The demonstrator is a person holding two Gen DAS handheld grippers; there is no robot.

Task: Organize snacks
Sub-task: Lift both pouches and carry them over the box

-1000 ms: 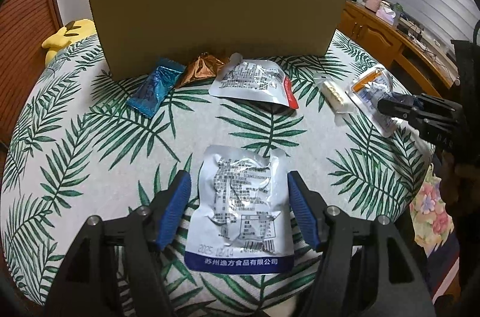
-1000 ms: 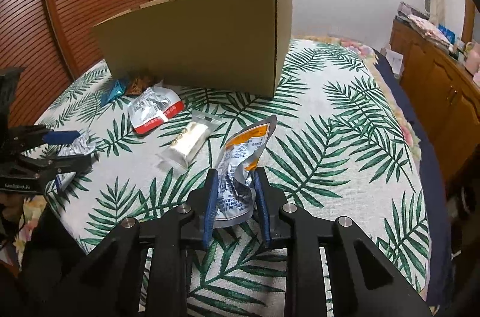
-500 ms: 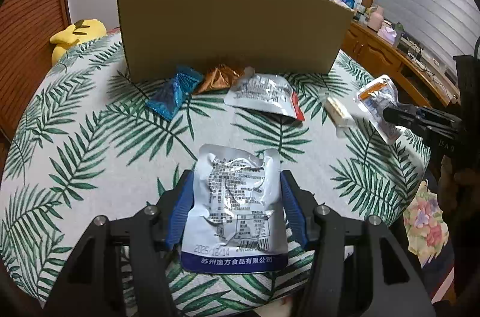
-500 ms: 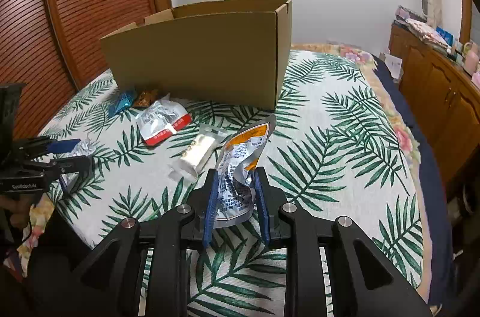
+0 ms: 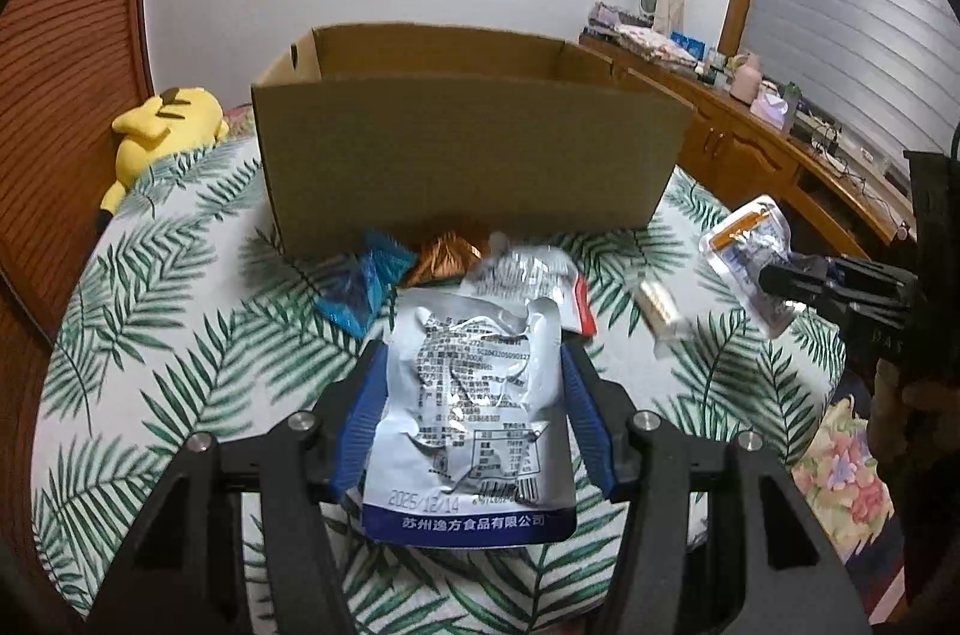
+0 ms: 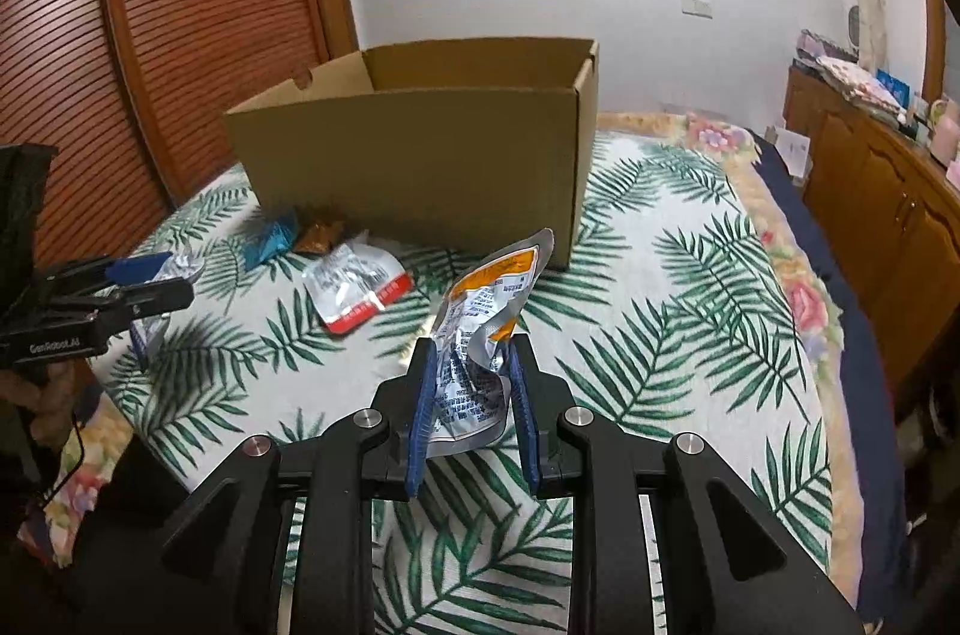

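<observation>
My left gripper [image 5: 471, 359] is shut on a silver pouch with a blue bottom band [image 5: 474, 395], held by its side edges above the leaf-print cover [image 5: 180, 305]. My right gripper [image 6: 471, 353] is shut on a crumpled silver-and-orange pouch [image 6: 486, 311] that stands up between the pads. An open cardboard box [image 5: 468, 155] stands behind. Before it lie a blue packet [image 5: 360, 287], a copper packet [image 5: 444, 257], a silver-and-red pouch [image 5: 522, 275] and a white bar [image 5: 660, 305]. The right gripper [image 5: 774, 281] shows at the right edge of the left wrist view.
A yellow plush toy [image 5: 156, 125] lies left of the box. A wooden cabinet [image 5: 750, 143] with clutter runs along the right wall, and a slatted wooden door [image 6: 180, 35] is at the left. A person's hand [image 6: 36, 389] holds the left gripper.
Both grippers have risen and carry their pouches up off the cover. The box's open top has come into view in both wrist views.
</observation>
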